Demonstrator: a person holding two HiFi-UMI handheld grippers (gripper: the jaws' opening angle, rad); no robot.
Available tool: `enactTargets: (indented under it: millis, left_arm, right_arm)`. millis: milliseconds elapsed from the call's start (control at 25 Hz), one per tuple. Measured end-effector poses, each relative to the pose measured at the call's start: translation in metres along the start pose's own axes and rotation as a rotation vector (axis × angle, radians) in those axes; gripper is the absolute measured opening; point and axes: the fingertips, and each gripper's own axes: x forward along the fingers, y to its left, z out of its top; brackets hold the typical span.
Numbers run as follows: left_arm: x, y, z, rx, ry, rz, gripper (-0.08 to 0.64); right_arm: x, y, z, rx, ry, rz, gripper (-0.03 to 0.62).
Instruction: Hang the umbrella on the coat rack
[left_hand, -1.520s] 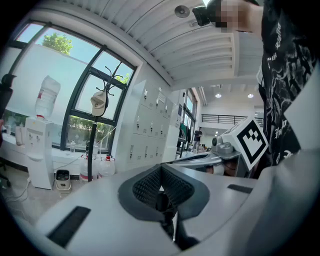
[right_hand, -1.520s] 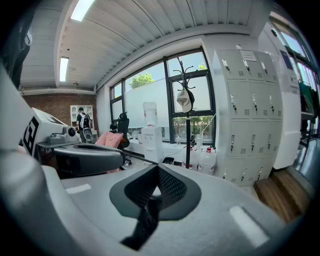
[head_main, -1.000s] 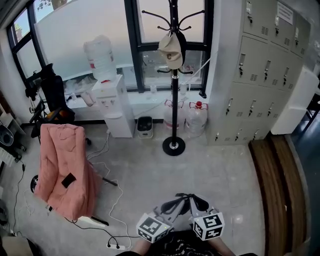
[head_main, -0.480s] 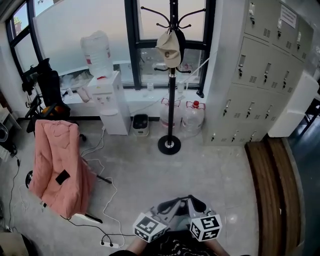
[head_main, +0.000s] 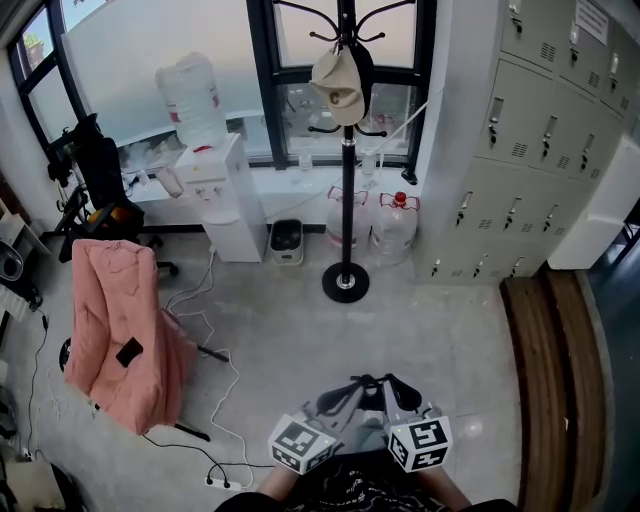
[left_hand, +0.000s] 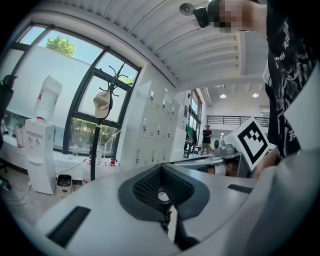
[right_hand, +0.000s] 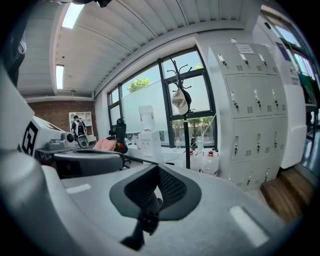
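Black metal coat rack (head_main: 347, 180) with curved hooks and round base, before the window, beige cap (head_main: 338, 85) hung on it, grey metal lockers (head_main: 540, 150) to its right, white water dispenser (head_main: 225, 200) to its left, left tool (left_hand: 162, 186) and right tool (right_hand: 156, 189) both clenched on nothing, umbrella's place cannot be told.

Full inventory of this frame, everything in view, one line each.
coat rack: 1, black, centre, by the window
cap: 1, beige, hung on the coat rack
water dispenser: 1, white, left of the coat rack, clear bottle on top
water jugs: 2, clear, on the floor behind the rack's base
lockers: 1 bank, grey, right wall
chair: 1, draped in pink, left
power strip: 1, white, floor at bottom left
wooden bench: 1, brown, right, below the lockers
umbrella: not identifiable in any view
left gripper: 1, grey, bottom centre, shut
right gripper: 1, grey, beside it, shut
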Motion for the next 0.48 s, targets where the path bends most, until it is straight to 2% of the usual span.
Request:
enactTargets:
  millis: [280,480]
  left_arm:
    - [0.037,0.03,0.021,0.009,-0.02,0.045,0.009]
    - [0.064,0.045,0.025,-0.002,-0.027,0.049,0.009]
  right_arm:
    - [0.033,-0.029,0.024,-0.032,-0.018,0.027,0.004]
    - [0.053,-0.048,0.035,-0.047,-0.013,0.053,0.004]
